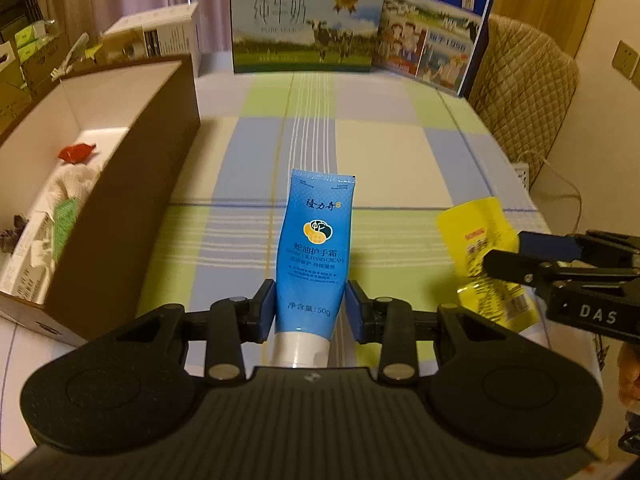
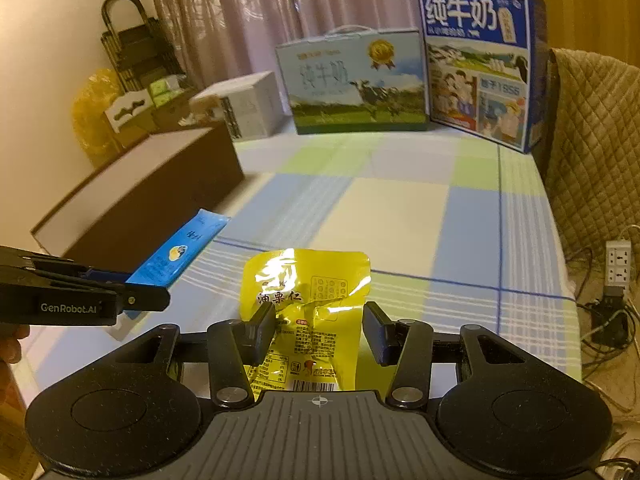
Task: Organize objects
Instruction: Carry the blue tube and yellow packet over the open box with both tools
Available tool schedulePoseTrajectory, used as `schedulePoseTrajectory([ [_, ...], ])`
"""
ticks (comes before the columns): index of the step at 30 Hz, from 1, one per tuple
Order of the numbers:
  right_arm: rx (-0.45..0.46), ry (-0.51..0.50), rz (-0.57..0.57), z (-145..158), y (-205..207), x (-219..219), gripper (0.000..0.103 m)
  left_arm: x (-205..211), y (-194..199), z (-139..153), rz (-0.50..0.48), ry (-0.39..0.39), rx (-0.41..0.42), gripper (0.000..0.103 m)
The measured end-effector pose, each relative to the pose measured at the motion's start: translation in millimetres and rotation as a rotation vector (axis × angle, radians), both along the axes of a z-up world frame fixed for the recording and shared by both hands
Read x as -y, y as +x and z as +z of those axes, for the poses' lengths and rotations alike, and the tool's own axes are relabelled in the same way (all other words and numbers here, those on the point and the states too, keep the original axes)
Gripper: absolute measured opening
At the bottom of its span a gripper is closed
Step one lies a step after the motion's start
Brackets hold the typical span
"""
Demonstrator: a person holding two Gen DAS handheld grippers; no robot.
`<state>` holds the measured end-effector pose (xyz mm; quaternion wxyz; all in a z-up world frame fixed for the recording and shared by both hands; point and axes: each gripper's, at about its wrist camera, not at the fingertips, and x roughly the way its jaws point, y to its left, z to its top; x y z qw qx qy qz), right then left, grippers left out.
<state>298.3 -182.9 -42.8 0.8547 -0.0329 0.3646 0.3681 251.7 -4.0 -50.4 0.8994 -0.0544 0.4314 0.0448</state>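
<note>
Checked worktop (image 1: pixel 392 152) below; my left fingers (image 1: pixel 310 304) pinch the tube (image 1: pixel 316 240) above it, my right fingers (image 2: pixel 318 330) straddle the pouch (image 2: pixel 308 280), grip uncertain. Box (image 1: pixel 132 184) sits left; I'd carry level and clear its wall.

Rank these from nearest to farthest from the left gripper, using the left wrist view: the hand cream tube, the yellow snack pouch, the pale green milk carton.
1. hand cream tube, between its fingers.
2. yellow snack pouch, to the right.
3. pale green milk carton, at the table's far end.
</note>
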Motion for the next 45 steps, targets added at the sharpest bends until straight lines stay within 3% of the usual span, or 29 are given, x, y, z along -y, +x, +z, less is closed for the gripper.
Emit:
schedulePoseTrajectory([
  [15,-0.011,0.092,0.102,38,-26,-78,0.045,-60,-40,48,0.066,-0.003,0.111,0.032],
  [29,-0.025,0.149,0.214,55,-45,-200,0.045,-165,-63,70,0.172,0.032,0.135,0.032],
  [45,-0.010,0.081,0.161,42,-25,-310,0.045,-267,-31,67,0.153,0.066,0.119,0.032],
])
